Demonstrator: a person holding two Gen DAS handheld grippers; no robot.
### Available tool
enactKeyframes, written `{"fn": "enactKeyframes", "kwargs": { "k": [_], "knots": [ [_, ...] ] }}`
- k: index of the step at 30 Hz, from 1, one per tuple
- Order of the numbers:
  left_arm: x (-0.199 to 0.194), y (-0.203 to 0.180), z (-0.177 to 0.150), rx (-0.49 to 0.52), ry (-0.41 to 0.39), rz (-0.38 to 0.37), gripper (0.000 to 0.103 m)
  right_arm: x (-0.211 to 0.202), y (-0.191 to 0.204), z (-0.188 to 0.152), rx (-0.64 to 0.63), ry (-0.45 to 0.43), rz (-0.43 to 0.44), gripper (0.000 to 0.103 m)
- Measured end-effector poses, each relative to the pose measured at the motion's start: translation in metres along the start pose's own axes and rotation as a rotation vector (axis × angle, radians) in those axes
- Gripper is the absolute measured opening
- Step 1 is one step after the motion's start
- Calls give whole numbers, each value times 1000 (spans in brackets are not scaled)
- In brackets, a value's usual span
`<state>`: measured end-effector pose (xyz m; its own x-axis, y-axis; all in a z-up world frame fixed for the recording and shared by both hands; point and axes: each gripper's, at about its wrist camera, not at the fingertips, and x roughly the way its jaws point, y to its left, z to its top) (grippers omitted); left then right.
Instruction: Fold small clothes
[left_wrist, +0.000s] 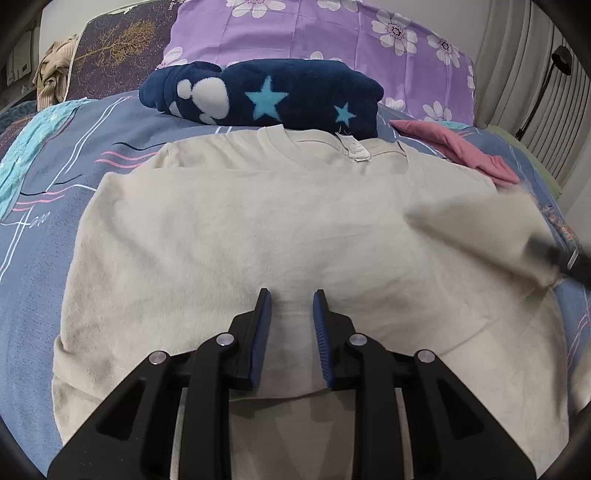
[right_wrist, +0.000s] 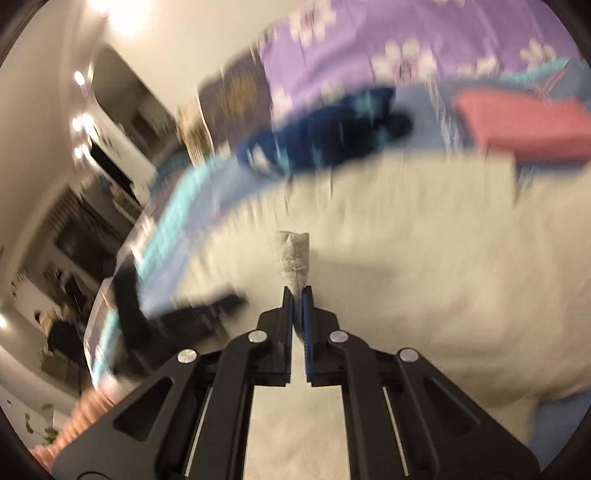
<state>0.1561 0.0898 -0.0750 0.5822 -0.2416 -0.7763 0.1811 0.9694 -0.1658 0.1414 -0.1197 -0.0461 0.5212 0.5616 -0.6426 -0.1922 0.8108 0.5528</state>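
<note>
Left gripper (left_wrist: 291, 299) hangs just over the lower middle of the beige T-shirt (left_wrist: 258, 229), its blue-padded jaws a little apart with only flat cloth beneath and nothing pinched. Right gripper (right_wrist: 298, 295) is clamped tight on a bunched bit of the shirt's hem or sleeve, the stitched fold sticking out past its fingertips; that view is heavily smeared.

Largest is the blue-grey patterned bedspread (left_wrist: 48, 221), which runs bare along its left side and gives open room there. The shirt lies spread across its middle, collar and label toward the far edge, left sleeve already folded inward, right side lifted and blurred. Just beyond the collar sits a navy fleece bundle with stars (left_wrist: 266, 96), nearly touching the neckline. Behind it a purple floral pillow (left_wrist: 332, 40) closes off the far edge. At the far right corner a folded pink garment (left_wrist: 465, 147) lies just beside the shirt's shoulder.
</note>
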Motion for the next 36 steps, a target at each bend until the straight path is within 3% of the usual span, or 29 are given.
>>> {"fn": "enactKeyframes", "kwargs": {
  "k": [2,6,8,13,19,23,25,26,27,31,36],
  "knots": [
    [-2,7,2,-40,0,-69,34,10,-3,-14,7,32,-23,5],
    [-8,17,8,-182,18,-195,34,8,-5,-27,14,38,-31,5],
    [-14,7,9,-211,24,-322,35,8,-7,-27,14,32,-28,5],
    [-13,-30,17,-230,81,-480,43,4,1,-30,-31,10,-49,5],
    [14,-42,28,-321,164,-449,47,2,8,-33,-80,-7,-82,5],
    [31,-46,33,-388,205,-472,46,2,15,-37,-124,-10,-104,6],
    [36,-51,37,-383,217,-487,31,3,18,-37,-141,-9,-106,7],
    [39,-54,39,-374,221,-497,12,3,18,-38,-145,-9,-108,7],
    [40,-61,42,-360,222,-501,4,4,18,-38,-146,-9,-109,7],
    [24,-77,53,-261,168,-476,3,-1,17,-38,-144,-16,-110,12],
    [-19,-84,79,-191,66,-505,2,-33,13,-41,-171,-64,-120,24]
  ]
}}
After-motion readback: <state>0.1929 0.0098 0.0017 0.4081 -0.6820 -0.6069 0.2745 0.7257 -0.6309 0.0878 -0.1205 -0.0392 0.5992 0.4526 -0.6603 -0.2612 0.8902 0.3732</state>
